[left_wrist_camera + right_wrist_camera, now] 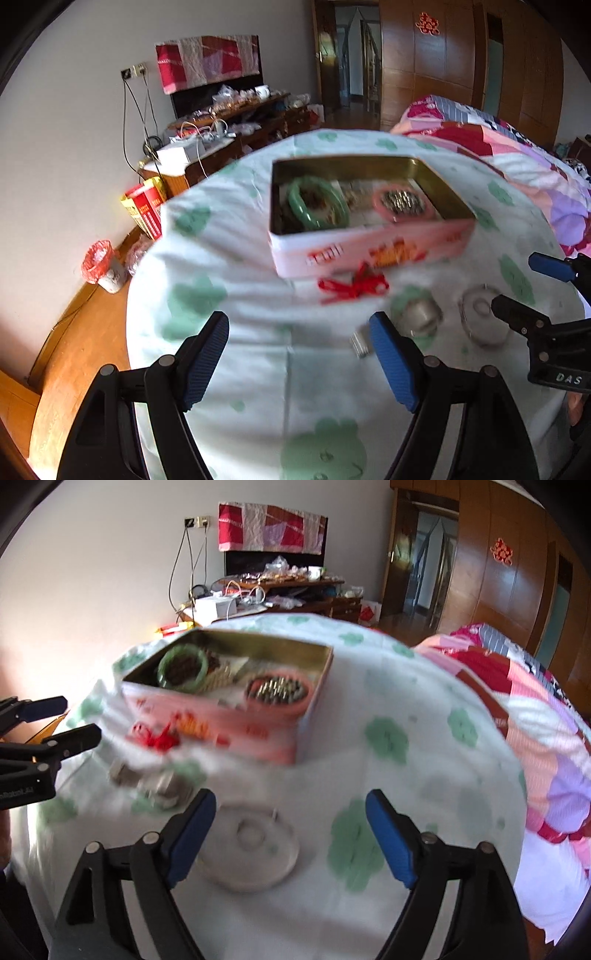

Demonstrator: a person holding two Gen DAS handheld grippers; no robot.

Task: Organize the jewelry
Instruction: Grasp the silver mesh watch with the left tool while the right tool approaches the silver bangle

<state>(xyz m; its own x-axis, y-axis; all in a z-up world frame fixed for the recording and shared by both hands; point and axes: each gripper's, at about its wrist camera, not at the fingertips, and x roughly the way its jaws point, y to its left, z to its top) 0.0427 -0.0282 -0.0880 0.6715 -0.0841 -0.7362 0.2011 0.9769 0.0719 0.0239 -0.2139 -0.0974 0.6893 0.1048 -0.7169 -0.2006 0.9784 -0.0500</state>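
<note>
A pink tin (369,251) (229,723) with a gold inside stands open on the white, green-patterned cloth. In it lie a green bangle (317,203) (183,668) and a pink ring around dark beads (402,203) (279,690). A red knotted cord (354,286) (159,738) lies at the tin's front wall. Blurred silver pieces (421,314) (155,781) rest nearer on the cloth. My left gripper (299,321) (79,719) is open over bare cloth. My right gripper (290,801) (515,280) is open; a round silvery disc (251,845) (484,314) lies on the cloth between its fingers, untouched.
A patchwork quilt (535,716) covers the bed on the right. Beyond the cloth's far edge stand a cluttered wooden sideboard (240,122) and a wooden wardrobe (509,583). On the floor at the left are a red-lined bin (101,266) and red-yellow boxes (144,206).
</note>
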